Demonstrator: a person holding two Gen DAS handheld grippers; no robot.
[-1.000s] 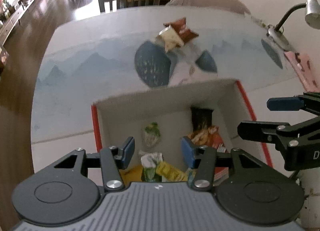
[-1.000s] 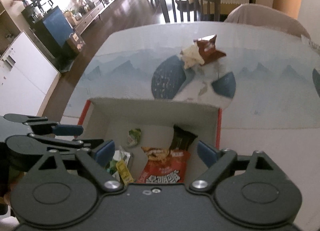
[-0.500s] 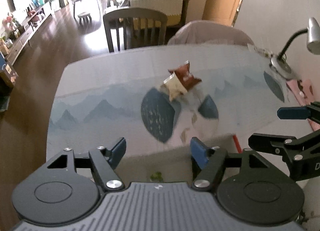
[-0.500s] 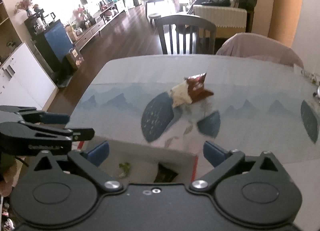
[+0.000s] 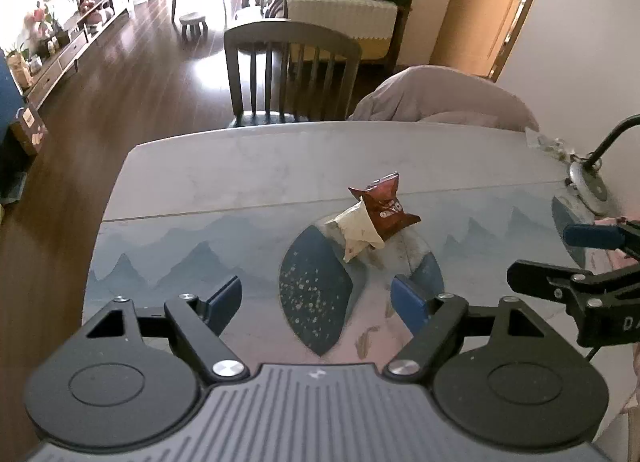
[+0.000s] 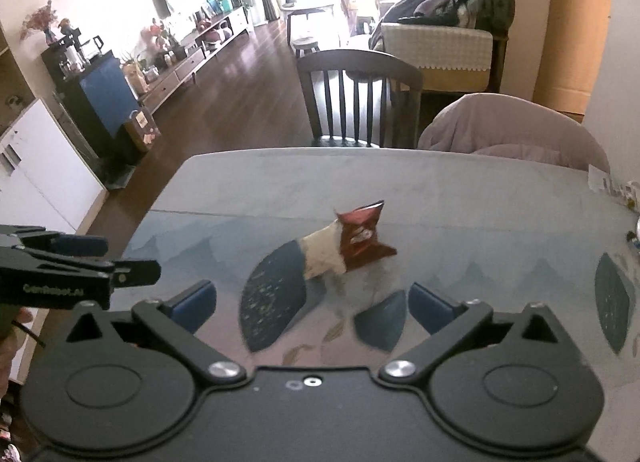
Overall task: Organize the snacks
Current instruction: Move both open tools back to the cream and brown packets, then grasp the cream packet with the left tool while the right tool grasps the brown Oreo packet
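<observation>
Since a second ago I've lifted both tools off the box, which has dropped out of view, and the far counter point(image 5: 248, 166) now fills both views. My left tool point(image 5: 316, 298) has just been opening and stands wide with nothing between its fingers; my right tool point(image 6: 312, 302) gapes fully, empty too. Two snacks remain mid-counter ahead of both tools, well apart from them: a red packet point(image 5: 386, 206) touching a cream packet point(image 5: 360, 228).

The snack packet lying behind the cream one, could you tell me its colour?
Dark red packet, clearest in the left wrist view.
</observation>
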